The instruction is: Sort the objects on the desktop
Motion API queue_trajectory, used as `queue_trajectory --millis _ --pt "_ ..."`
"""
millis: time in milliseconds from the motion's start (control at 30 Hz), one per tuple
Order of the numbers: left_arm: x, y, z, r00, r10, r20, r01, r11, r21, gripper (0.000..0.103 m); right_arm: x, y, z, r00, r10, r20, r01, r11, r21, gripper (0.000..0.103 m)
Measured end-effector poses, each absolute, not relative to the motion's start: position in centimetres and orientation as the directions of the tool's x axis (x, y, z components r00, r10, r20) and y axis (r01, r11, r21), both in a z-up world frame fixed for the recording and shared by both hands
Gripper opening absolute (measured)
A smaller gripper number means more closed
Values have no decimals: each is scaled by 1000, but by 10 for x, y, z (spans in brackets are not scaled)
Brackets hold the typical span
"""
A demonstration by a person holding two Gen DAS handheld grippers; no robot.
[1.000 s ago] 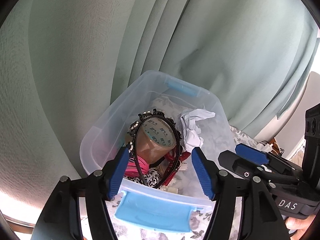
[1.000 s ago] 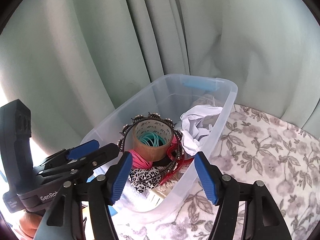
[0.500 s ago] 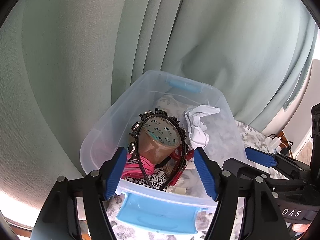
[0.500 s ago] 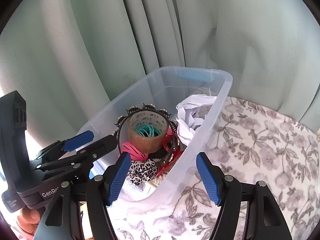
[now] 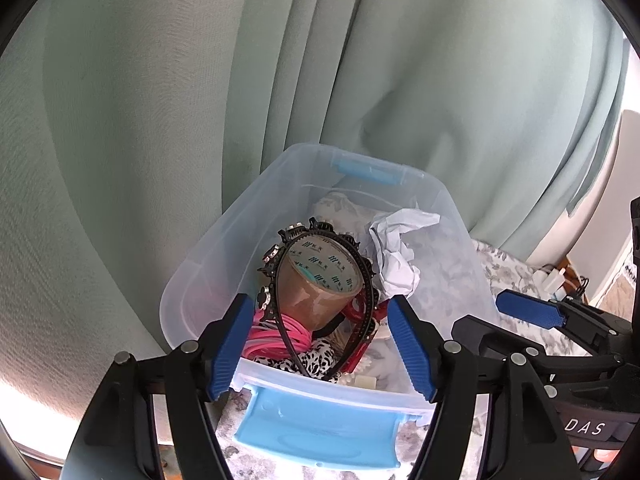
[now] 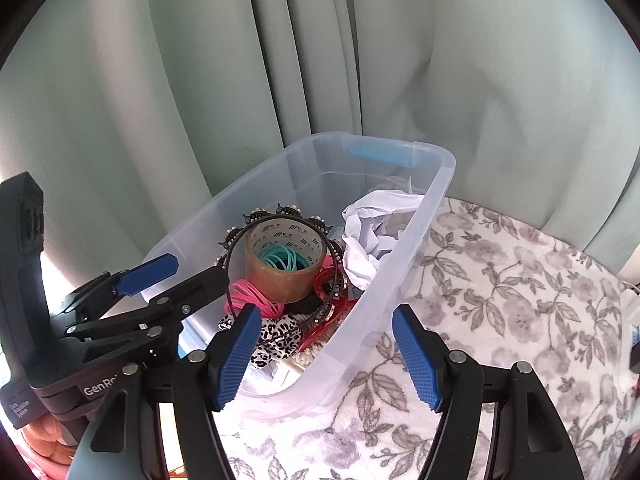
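Gaping wide and holding nothing, the jaws of the left gripper (image 5: pixel 322 346) hang over the near end of the clear plastic bin (image 5: pixel 208 256), above its blue handle (image 5: pixel 320 428). The right gripper (image 6: pixel 326 354), jaws equally released and empty, hovers at the bin's near right corner, over its side wall. Inside the bin, a brown tape roll (image 6: pixel 284 266) stands ringed by a black studded headband (image 6: pixel 240 236), with teal bands in its core. Pink elastic bands (image 6: pixel 250 300), a leopard-print scrunchie (image 6: pixel 276 334) and a red clip (image 6: pixel 320 286) crowd its near end; crumpled white paper (image 6: pixel 368 236) lies further in. Right of the bin spreads a floral tablecloth (image 6: pixel 500 300); behind it hangs a green curtain (image 6: pixel 200 80). Small pale items under the scrunchie are hard to make out.
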State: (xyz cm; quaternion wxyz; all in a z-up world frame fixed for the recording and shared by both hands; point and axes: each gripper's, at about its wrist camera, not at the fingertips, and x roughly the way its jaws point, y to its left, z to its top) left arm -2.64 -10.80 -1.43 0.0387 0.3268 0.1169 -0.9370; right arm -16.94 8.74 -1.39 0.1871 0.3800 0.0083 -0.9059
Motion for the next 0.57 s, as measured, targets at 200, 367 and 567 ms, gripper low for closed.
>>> queue_trajectory --millis 200,367,567 --pt "-12 -96 -8 -792 -4 -611 170 -962 -213 70 -168 85 -12 -644 -333 -688 351 -929 122 72" --pt "-23 -91 -13 -796 -3 -605 171 -960 -220 70 -167 84 -10 -647 -330 -687 349 -930 117 72" --pt "-37 -89 -21 -798 3 -603 168 -960 -226 70 -167 84 -10 -649 -330 -686 349 -930 116 72"
